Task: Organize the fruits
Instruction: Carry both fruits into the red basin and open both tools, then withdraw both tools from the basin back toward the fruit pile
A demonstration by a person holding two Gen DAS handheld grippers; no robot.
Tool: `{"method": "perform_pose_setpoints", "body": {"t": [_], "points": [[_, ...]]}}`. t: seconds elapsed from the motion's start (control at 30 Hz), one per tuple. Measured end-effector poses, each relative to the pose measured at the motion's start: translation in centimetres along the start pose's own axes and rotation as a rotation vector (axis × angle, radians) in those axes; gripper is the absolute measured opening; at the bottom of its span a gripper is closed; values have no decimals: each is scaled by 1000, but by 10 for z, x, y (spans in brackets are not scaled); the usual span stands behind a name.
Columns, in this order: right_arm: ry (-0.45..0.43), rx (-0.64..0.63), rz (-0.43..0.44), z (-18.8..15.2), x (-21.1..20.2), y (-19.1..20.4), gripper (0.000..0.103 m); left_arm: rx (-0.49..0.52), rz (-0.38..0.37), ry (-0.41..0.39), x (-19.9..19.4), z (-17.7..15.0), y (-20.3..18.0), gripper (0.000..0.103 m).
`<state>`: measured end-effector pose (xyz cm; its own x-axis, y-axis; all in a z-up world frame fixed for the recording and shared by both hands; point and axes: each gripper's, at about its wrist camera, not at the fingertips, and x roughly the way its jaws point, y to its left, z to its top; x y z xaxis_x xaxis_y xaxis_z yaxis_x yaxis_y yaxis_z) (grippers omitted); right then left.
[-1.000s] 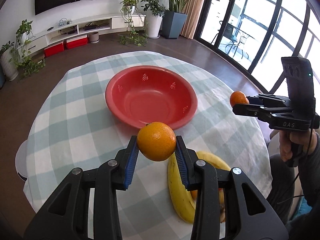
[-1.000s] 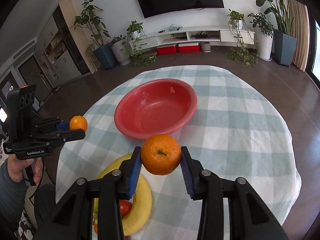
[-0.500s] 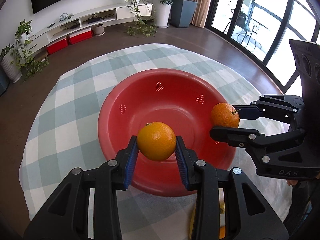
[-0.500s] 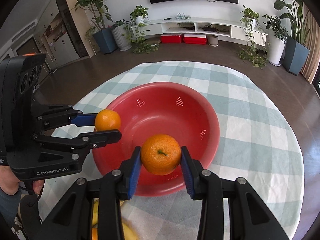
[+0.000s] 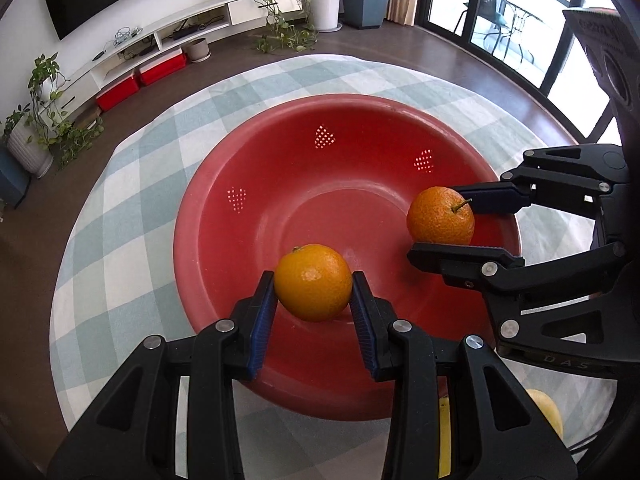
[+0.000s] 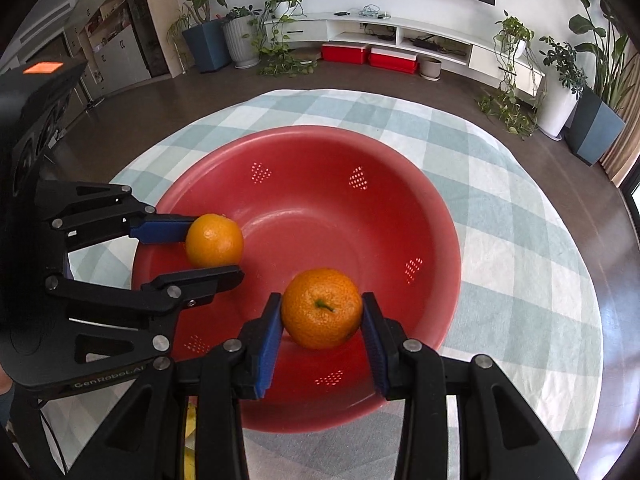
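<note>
A red bowl [image 5: 256, 184] [image 6: 440, 216] sits in the middle of a round table with a checked cloth. My left gripper [image 5: 313, 286] is shut on a smooth orange [image 5: 313, 282] and holds it over the bowl's near side. It also shows in the right wrist view [image 6: 214, 246] with its orange [image 6: 214, 240] at the bowl's left rim. My right gripper [image 6: 322, 314] is shut on an orange with a green stem [image 6: 322, 308] above the bowl. It shows in the left wrist view [image 5: 444, 222] with that orange [image 5: 440, 220] over the bowl's right side.
A yellow banana [image 5: 548, 416] lies on the cloth [image 5: 132, 184] just in front of the bowl, mostly hidden behind the grippers; part of it shows in the right wrist view [image 6: 190, 420]. Beyond the table are the floor, potted plants and a TV shelf.
Both grippers have moved forward with their oranges from beside the table edge to over the red bowl, and have come lower and closer to each other.
</note>
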<state>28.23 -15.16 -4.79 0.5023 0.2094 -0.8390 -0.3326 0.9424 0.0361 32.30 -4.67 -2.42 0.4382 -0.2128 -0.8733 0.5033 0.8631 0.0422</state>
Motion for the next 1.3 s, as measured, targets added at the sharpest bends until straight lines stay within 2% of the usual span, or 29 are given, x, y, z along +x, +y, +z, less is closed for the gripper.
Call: {"method": "perform_pose_setpoints", "body": {"t": [0.37,0.53,0.6,0.67,0.7,0.73,0.77,0.8,0.83,0.97,1.03,1.17,1.3], "points": [[20,-30,-31,-2,1,5,43,-6,19,-10,-2,2,-1,35],[5,-26,-25,-4,-3,7,47,-26,18,-45,-12,-4,2,39],[-21,-22,-35,-4,-10,8,48,-41,18,-67,-21,-7,4,42],[-61,-16,-40,-5,-23,9,50,-59,18,-109,-37,-11,5,50],[-86,-9,-35,-7,-33,9,56,-64,20,-136,-48,-15,4,53],[-115,-2,-29,-10,-44,8,60,-69,24,-160,-58,-19,4,60],[-147,6,-19,-14,-55,8,68,-73,25,-181,-68,-24,3,71],[-180,15,-8,-19,-67,8,75,-73,18,-201,-79,-30,2,77],[-215,26,9,-25,-80,7,78,-70,4,-218,-89,-38,0,83],[-303,80,102,-59,-121,8,86,-89,-15,-258,-125,-77,-13,94],[-330,99,128,-78,-137,12,90,-94,-30,-275,-140,-101,-21,97],[-364,122,154,-120,-160,25,91,-94,-73,-300,-168,-149,-42,98],[-361,167,164,-160,-169,34,91,-64,-82,-300,-184,-193,-66,99]]}}
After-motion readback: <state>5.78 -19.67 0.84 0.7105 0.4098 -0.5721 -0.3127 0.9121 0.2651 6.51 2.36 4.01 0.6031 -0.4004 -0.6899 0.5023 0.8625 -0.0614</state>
